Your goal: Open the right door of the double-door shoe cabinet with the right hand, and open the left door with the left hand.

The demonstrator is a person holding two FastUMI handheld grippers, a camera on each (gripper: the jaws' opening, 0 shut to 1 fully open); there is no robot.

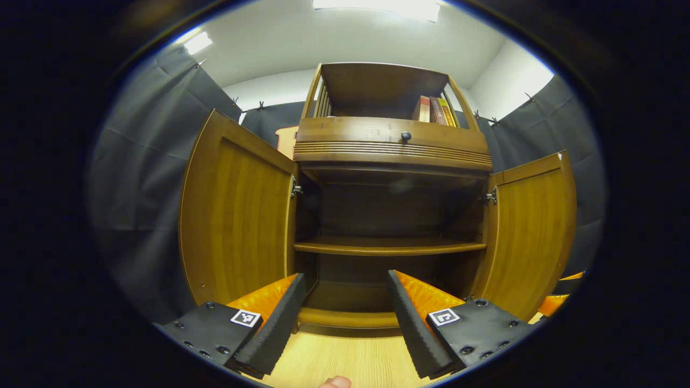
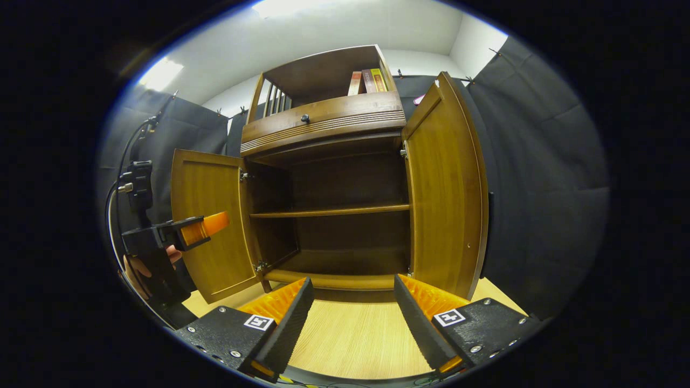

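We think the job is about done: both doors of the brown wooden shoe cabinet (image 1: 391, 161) stand wide open, so the next move, as we see it, is just to pull our hands back and not bump the doors. Our left gripper (image 1: 345, 310) has its two fingers spread apart and holds nothing. Our right gripper (image 2: 350, 318) is spread apart too, with nothing between its fingers. The cabinet is straight ahead of both grippers, a little way off, on a pale wooden floor (image 1: 345, 361). Its left door (image 1: 237, 215) swings out ahead and to the left of our left gripper. Its right door (image 2: 444, 188) swings out ahead and to the right of our right gripper. Inside, it is dark, with one flat wooden shelf (image 1: 388, 248) across the middle. Above the doors sits a drawer with a small round black knob (image 1: 406, 136), and some books (image 1: 435, 110) stand on top.
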